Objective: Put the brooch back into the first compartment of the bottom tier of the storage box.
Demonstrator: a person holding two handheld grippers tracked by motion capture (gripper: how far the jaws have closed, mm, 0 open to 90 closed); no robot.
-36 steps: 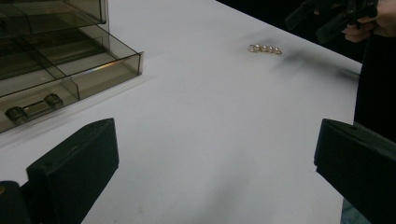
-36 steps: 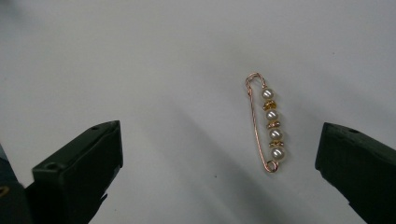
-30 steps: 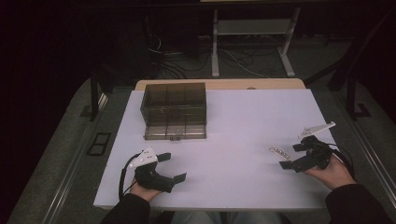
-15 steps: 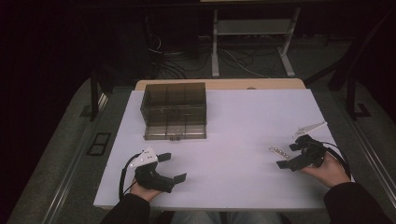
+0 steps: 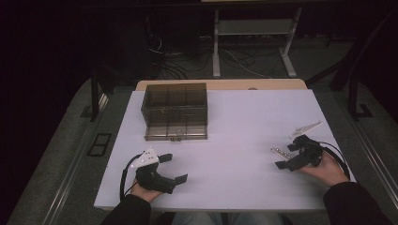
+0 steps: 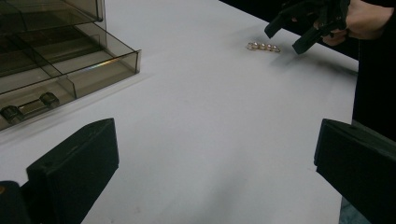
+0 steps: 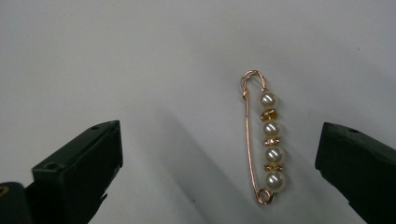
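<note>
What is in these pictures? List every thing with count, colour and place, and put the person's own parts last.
table: one, white top, centre of the high view.
drawer box: one, smoky clear plastic with compartments, far left part of the table, its bottom drawer pulled partly out.
pearl pin: one, gold wire with four white pearls, lying flat on the table near its right edge, just ahead of the right gripper.
cables: several, dark and light, on the floor beyond the table.
metal stand: one, pale grey, on the floor behind the table.
left gripper: one, black, near left edge, jaws open, holding nothing.
right gripper: one, black, near right edge, jaws open either side of the pin.
</note>
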